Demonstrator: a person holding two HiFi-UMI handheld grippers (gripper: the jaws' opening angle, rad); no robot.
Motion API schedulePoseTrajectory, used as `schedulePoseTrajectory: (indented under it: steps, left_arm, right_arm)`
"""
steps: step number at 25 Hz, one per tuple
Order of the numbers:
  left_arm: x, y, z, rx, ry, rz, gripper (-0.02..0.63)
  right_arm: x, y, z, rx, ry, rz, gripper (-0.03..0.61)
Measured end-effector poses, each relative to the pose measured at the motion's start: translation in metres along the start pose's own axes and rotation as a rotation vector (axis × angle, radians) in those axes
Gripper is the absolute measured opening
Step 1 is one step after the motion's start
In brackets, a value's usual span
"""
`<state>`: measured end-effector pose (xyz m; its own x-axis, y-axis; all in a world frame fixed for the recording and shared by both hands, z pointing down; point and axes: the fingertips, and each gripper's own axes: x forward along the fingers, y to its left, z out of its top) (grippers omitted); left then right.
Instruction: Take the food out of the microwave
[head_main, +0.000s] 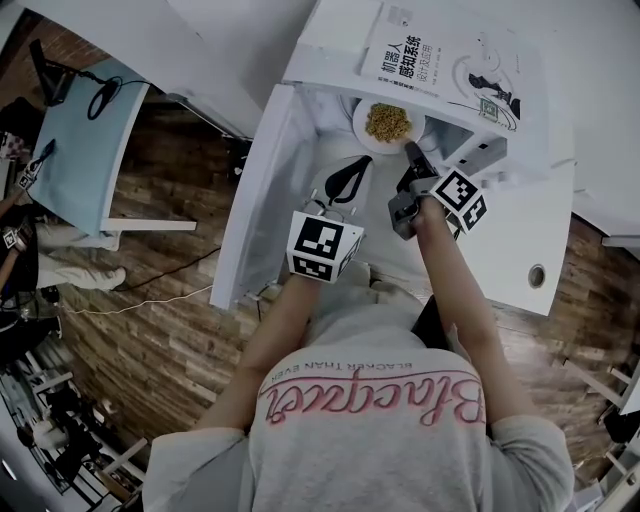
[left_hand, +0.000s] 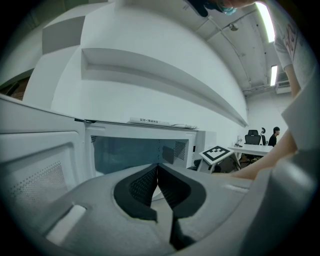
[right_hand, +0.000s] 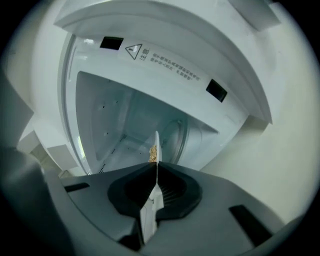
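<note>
Reads as an office-style lab workroom, not a home kitchen. In the head view: wood-plank floor (head_main: 170, 340) at 8 o'clock with a loose cable (head_main: 140, 300) across it, a pale blue table (head_main: 80, 150) at 10 o'clock, a white microwave (head_main: 335, 50) at 12 o'clock. In the left gripper view: at 3 o'clock a white desk (left_hand: 252, 148), black office chair (left_hand: 253, 136) and seated person (left_hand: 274, 136); at 1 o'clock ceiling strip lights (left_hand: 263, 20).

Shows a white paperback book with black print (head_main: 440, 60) lying flat, a pale blue rectangular tabletop (head_main: 80, 170) carrying a looped black cable (head_main: 103, 95), brown wooden plank flooring (head_main: 160, 340) below, a black office chair (left_hand: 253, 136) far off
</note>
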<state>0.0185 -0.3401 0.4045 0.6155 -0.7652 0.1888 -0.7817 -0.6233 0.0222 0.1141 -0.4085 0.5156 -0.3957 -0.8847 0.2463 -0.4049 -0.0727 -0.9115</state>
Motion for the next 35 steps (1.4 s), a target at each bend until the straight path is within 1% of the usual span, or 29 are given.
schedulePoseTrajectory:
  steps: [5,11,16,23,27,33,35]
  left_arm:
    - [-0.003,-0.006,-0.001,-0.006,-0.001,0.003,0.008]
    - [-0.008,-0.011,0.0,-0.016,-0.007,0.012,0.008]
    - [-0.008,-0.014,-0.001,-0.015,-0.004,0.014,0.008]
    - [-0.01,-0.019,-0.006,-0.021,0.011,0.006,0.008]
    - [-0.01,-0.02,-0.011,-0.021,0.025,0.0,0.008]
    - [-0.01,-0.015,-0.018,-0.02,0.042,0.002,0.008]
    - [-0.009,-0.012,-0.018,-0.019,0.043,0.004,0.008]
  right_arm:
    - [-0.01,0.008,0.001,0.055,-0.004,0.058,0.018]
    - [-0.026,0.013,0.003,0.067,0.002,0.088,0.018]
    - [-0.035,0.002,0.001,0.045,0.019,0.044,0.018]
    - [-0.048,0.002,0.002,0.11,0.003,0.069,0.018]
    - [-0.046,-0.009,-0.002,0.115,0.009,0.034,0.018]
    - [-0.035,-0.023,-0.007,0.173,-0.008,0.0,0.021]
    - [-0.031,-0.026,-0.008,0.177,-0.004,-0.005,0.021]
